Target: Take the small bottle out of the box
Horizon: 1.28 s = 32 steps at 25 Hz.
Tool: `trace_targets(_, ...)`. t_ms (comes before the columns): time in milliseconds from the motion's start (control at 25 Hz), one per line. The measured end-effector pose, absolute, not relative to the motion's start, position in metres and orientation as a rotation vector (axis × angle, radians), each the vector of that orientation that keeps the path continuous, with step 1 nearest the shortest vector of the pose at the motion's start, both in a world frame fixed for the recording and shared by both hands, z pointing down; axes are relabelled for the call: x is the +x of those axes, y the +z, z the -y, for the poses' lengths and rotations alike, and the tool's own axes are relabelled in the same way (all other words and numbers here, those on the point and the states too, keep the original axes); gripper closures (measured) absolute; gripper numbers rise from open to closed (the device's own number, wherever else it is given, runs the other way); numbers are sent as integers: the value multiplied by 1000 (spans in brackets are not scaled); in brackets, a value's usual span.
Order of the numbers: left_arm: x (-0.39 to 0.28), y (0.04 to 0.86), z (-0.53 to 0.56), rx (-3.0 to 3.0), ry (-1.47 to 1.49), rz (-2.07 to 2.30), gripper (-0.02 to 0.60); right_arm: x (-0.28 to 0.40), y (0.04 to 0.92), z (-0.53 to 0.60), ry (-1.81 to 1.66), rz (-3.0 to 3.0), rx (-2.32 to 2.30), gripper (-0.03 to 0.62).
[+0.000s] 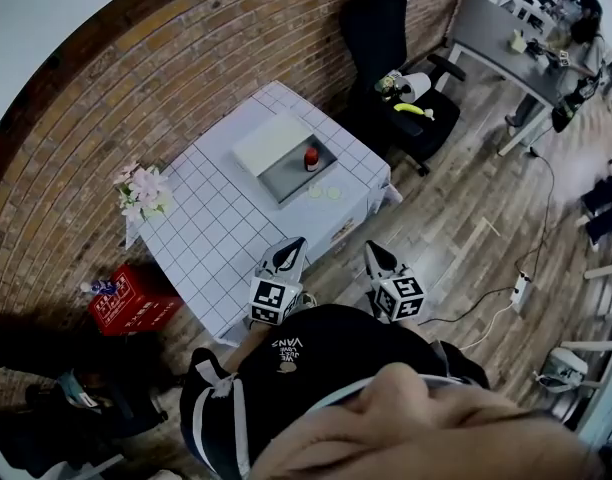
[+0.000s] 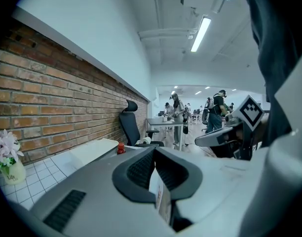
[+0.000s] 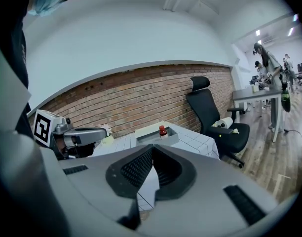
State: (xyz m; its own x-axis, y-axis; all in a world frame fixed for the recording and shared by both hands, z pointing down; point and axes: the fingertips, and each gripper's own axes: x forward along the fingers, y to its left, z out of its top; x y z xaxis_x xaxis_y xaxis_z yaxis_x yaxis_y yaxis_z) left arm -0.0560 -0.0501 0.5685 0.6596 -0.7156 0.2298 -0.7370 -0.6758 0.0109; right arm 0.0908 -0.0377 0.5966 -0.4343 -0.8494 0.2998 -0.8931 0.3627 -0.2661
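The small bottle (image 1: 311, 159) stands upright in the grey box (image 1: 286, 183), long axis vertical, red cap pointing up. It sits at the box's far right end, on the far part of the table (image 1: 226, 228) with its checked cloth. A white lid (image 1: 273, 143) lies just beside the box on its far left side.

Both tools are held at the table's near edge, well apart from the box. The left gripper (image 1: 294, 240) has its jaws pressed together with nothing between them. The right gripper (image 1: 371, 246) likewise has its tips meeting and empty.

In the right gripper view the box wall hides the bottle's (image 3: 162, 131) lower body. In the left gripper view only the bottle's (image 2: 121, 149) red cap can be made out. Its label is too small to read anywhere. Two pale round things (image 1: 324, 192) on the cloth near the box cannot be identified. The person's dark top covers the near floor in the head view
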Motion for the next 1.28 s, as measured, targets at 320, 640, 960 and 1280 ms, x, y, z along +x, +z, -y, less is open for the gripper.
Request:
trace_targets(320,-76,574,81,2773,340,1183,571,75,596,70,589,2490,1641,592)
trace_targets(640,-90,570,102,2807,329,1121,571,61,594,89,580,2450,1686,592)
trace_targets(960,-101,575,112,2803,326,1097,571,56,598,97,593,2420,1728,592)
trace_targets(1280,-95,577,134,2759,319,1171,571,65,593,118,603,2433,1691,592)
